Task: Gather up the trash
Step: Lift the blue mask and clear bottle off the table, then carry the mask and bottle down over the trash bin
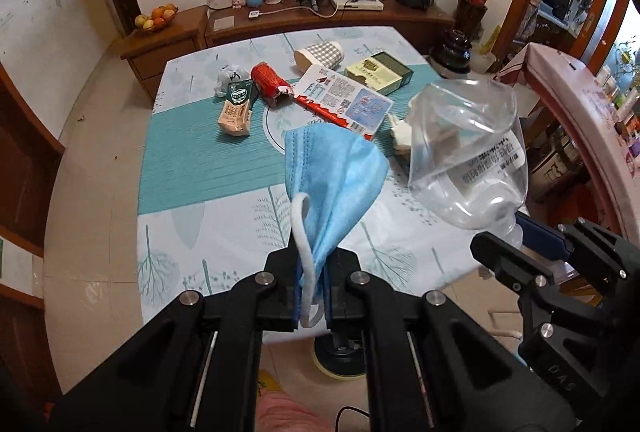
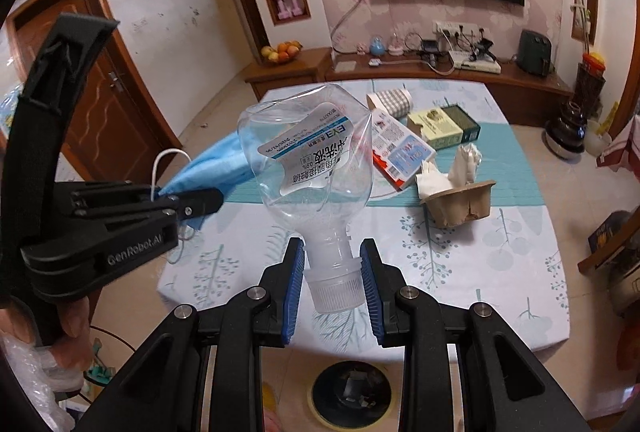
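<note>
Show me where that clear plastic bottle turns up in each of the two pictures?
Left wrist view: the clear plastic bottle is at the right, held by the right gripper.
Right wrist view: the bottle is in the centre, clamped by its cap.
Shared landmark: the red-and-white box on the table.

mask (image 1: 336,168): soft matt cloth | bottle (image 2: 308,160): clear glossy plastic | tablecloth (image 1: 224,168): smooth printed | tongs (image 2: 332,272): matt black plastic

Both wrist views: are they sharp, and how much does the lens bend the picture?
Left wrist view: sharp on the blue mask in the left gripper; table edges bow strongly; dark corners. Right wrist view: sharp too, the bottle label readable in the right gripper; same curving; soft glare on the clear plastic.
</note>
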Demonstrator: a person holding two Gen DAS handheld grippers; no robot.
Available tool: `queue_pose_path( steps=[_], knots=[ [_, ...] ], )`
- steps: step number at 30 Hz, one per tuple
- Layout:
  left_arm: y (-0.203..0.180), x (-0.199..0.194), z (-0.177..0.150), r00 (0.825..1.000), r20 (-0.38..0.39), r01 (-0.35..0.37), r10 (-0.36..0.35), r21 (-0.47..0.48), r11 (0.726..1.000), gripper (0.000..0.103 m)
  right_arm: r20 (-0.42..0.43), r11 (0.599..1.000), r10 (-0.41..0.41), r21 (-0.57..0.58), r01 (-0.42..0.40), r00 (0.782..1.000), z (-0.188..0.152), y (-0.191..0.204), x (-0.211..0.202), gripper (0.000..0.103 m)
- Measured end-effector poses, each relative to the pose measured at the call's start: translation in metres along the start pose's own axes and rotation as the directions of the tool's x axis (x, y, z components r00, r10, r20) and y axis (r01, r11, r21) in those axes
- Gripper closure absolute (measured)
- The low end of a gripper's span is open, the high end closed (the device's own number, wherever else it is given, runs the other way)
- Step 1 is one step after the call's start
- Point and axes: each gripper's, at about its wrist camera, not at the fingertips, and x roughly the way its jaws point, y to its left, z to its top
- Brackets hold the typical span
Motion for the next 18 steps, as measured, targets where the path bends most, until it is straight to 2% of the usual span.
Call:
queue_pose_path(
  steps=[6,10,14,18],
  knots=[
    [-0.012,-0.041,-0.03,0.999,0.03,0.02,-0.02,-0.013,1.0,0.098,0.04,0.999,0.039,-0.037,-0.038,0.998,-0.012,0.018,-0.052,0.076],
    [-0.021,-0.053,-0.057,0.999,0.029,0.034,-0.034,-0.011,0.999,0.098,0.043,0.996,0.057,-0.074,-0.053,0.997,-0.033,0.027,-0.078,0.075],
    [-0.029,-0.046,-0.084,0.999,0.011,0.036,-0.036,0.023,0.999,0.098,0.0,0.994,0.069,-0.09,-0.068,0.998,-0.061,0.029,-0.086,0.075],
    [-0.038,-0.018,-0.117,0.996,-0.063,0.059,-0.055,0.054,0.997,0.098,-0.08,0.994,0.061,-0.086,-0.068,0.995,-0.097,0.021,-0.078,0.075]
  ],
)
